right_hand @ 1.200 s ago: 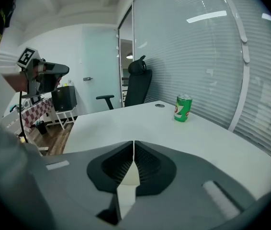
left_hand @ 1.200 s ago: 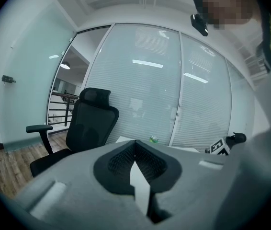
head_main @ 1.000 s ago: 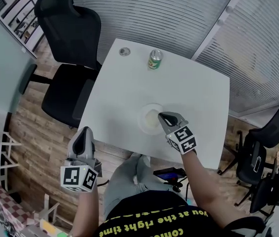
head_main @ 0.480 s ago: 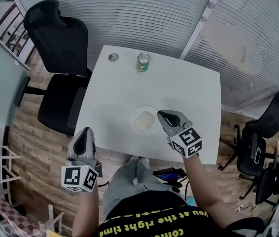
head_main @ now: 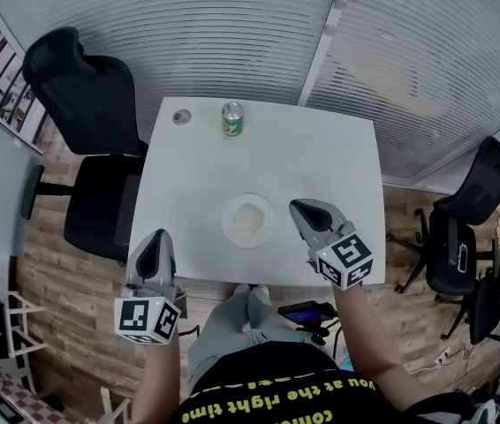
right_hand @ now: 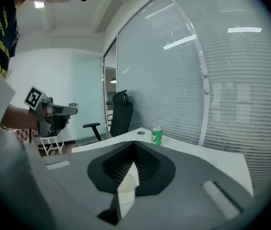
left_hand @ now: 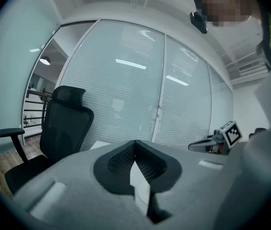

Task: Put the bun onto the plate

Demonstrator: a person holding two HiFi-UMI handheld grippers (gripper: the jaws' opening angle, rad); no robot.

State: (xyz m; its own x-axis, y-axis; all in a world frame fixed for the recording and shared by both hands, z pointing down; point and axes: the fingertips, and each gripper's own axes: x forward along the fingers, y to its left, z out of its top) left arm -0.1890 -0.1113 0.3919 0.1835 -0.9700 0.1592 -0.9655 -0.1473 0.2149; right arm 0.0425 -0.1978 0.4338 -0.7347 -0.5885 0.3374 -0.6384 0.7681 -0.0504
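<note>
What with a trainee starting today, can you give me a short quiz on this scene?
1. True or false: the bun lies on the plate.
2. What stands on the table beyond the plate? A. a can B. a mug C. a bottle
3. Fill in: the right gripper is empty and its jaws are ____ (open or shut).

Key: 1 true; 2 A; 3 shut.
</note>
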